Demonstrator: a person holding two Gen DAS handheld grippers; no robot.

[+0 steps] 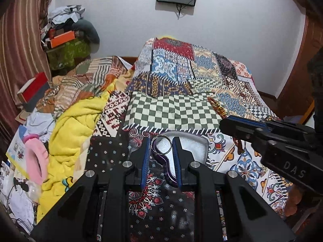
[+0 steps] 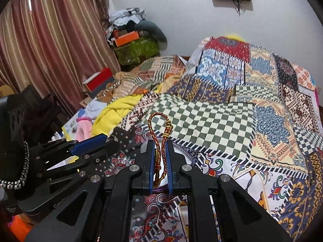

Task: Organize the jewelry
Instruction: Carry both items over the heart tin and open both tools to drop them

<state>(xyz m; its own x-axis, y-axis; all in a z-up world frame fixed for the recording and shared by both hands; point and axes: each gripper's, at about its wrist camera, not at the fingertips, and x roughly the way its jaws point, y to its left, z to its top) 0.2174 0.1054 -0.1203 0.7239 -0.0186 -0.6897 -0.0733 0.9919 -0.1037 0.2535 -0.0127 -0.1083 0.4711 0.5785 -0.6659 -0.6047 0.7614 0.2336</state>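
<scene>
Pinching a braided red-gold cord bracelet (image 2: 159, 139), right tongs (image 2: 160, 147) close.

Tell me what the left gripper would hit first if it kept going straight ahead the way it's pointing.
Probably the white tray with a grey rim lying on the patchwork bedspread, just beyond the purple and silver bangles between the left gripper fingers. Depth is unclear.

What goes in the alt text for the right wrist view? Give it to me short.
The right claw is shut on a red-and-gold braided cord bracelet, whose loop stands up above the fingertips. Below lies a patchwork bedspread, with a grey tray partly hidden behind the fingers. The left claw reaches in from the left; striped curtains hang behind.
</scene>
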